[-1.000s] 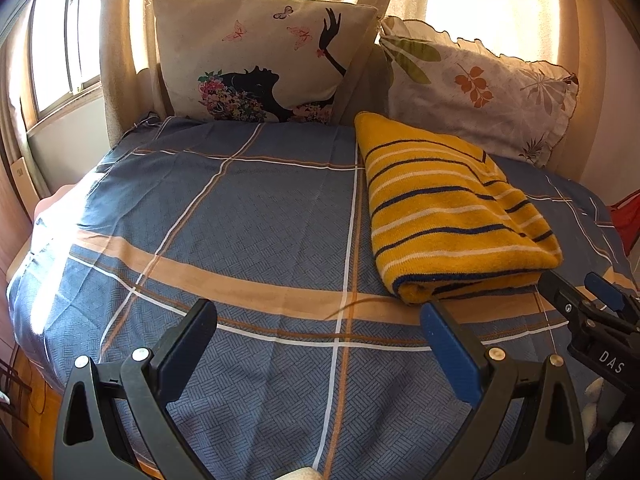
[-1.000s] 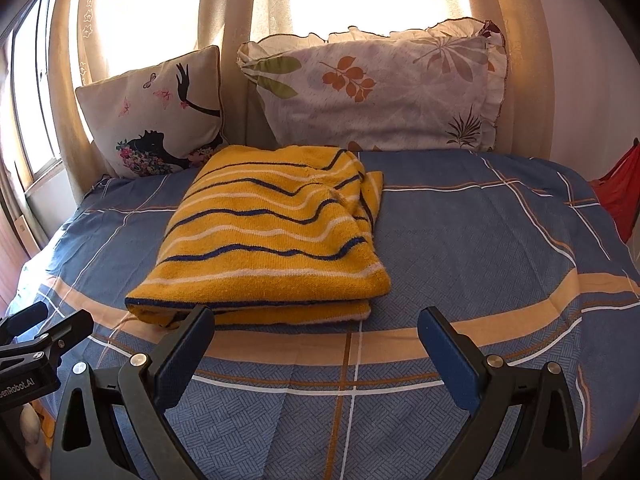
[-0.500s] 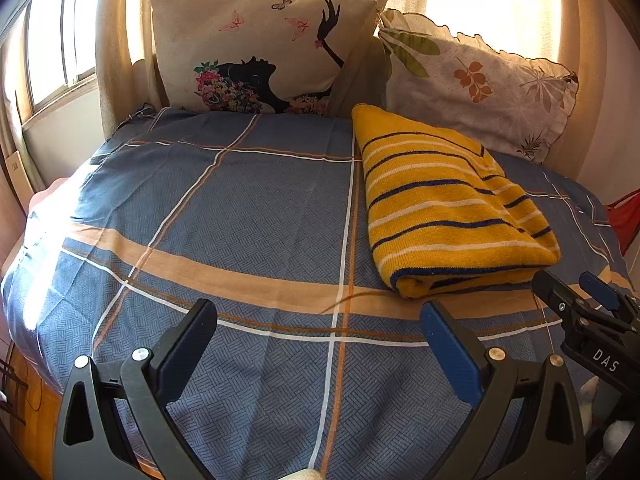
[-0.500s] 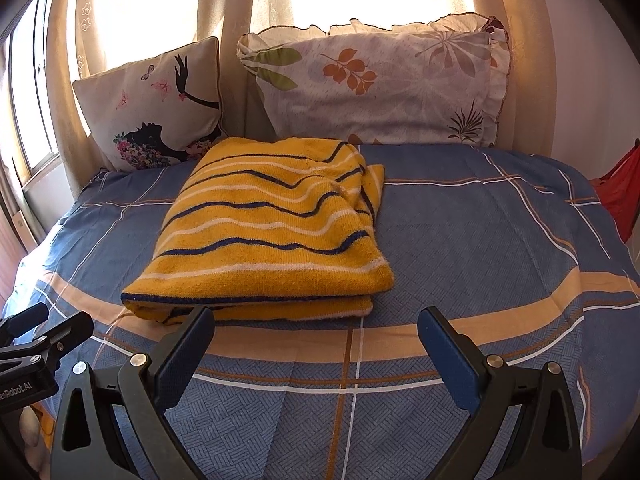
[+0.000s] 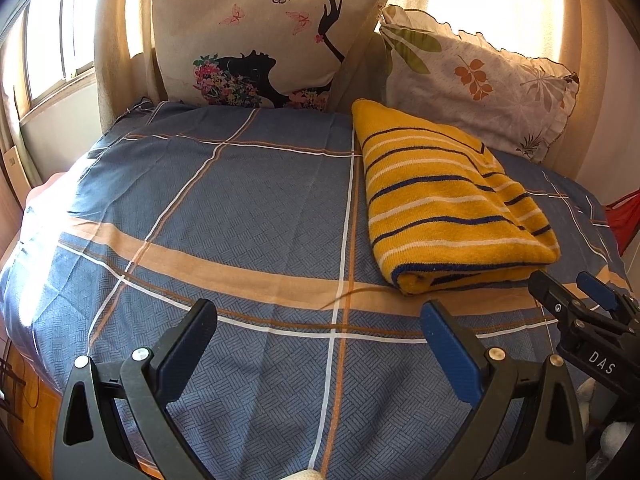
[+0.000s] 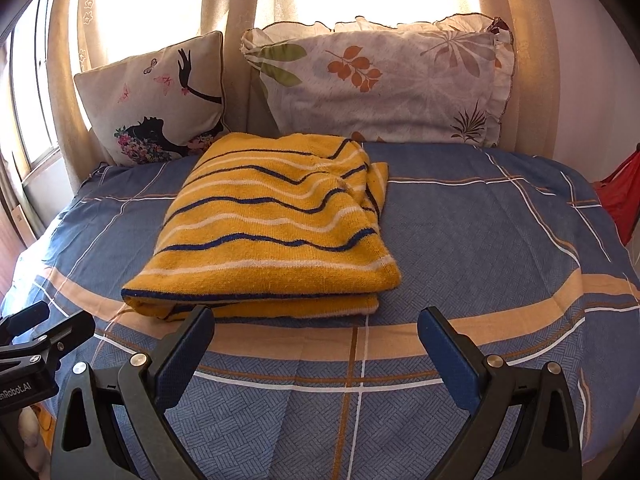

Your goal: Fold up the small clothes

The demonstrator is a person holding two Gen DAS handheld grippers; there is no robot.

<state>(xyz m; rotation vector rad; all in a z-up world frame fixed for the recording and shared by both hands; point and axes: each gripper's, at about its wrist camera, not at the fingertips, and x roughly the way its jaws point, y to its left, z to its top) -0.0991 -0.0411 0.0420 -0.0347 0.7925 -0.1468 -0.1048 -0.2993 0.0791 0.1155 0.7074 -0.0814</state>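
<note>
While both the left gripper (image 5: 320, 340) and right gripper (image 6: 316, 338) hang wide and empty, yellow striped garment (image 6: 276, 224) lies folded; probably only tidying remains.

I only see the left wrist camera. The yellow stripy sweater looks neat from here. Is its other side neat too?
Observer: Not quite. From the right wrist camera, the sweater is bunched and wrinkled along its far right edge, and a lower layer pokes out past the top one.
Kid: Are the right tongs open?
Observer: Yes. The right tongs are wide open and hold nothing. They sit just in front of the sweater's near edge.
Kid: What's next to the sweater on that side?
Observer: Only a wide stretch of blue checked sheet, reaching back to the leaf pillow.
</note>
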